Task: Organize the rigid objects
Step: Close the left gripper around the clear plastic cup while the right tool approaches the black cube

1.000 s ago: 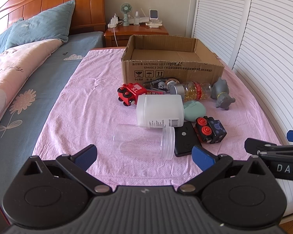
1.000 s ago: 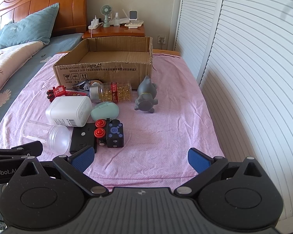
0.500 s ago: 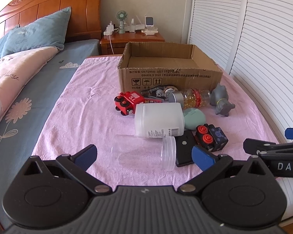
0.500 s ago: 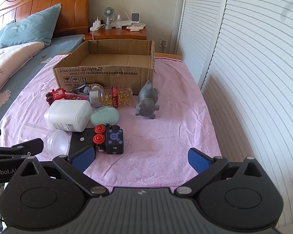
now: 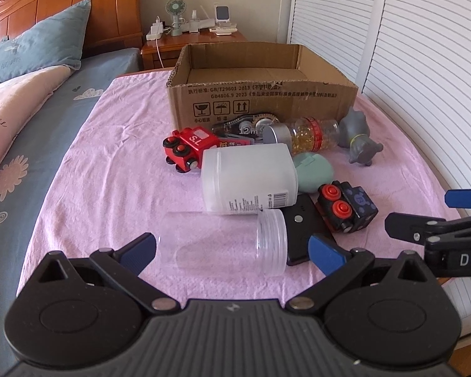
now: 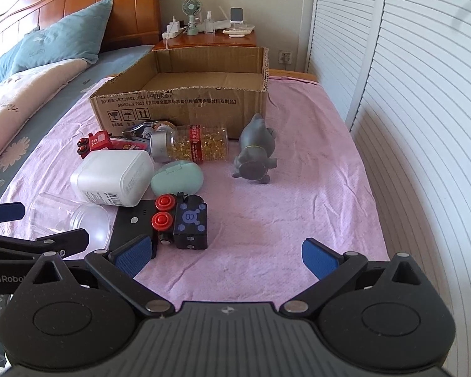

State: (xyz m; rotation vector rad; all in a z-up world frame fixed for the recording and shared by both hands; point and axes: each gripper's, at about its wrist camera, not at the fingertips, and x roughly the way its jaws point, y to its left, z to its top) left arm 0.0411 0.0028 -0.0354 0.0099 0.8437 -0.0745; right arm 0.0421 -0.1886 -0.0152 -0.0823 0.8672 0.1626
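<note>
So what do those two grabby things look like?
Both are matte black plastic. The left gripper and right gripper each have two angled fingers with blue textured pads, silver pivot pins, round discs and a ribbed middle. White lettering shows on their sides, "GenRobo" on the left, "DA" on the right. No cables or sleeves show.

A jar [image 5: 223,245] lay directly ahead of the left gripper [image 5: 232,251]; behind it lay a tub [image 5: 249,182], then the box [image 5: 263,94].
</note>
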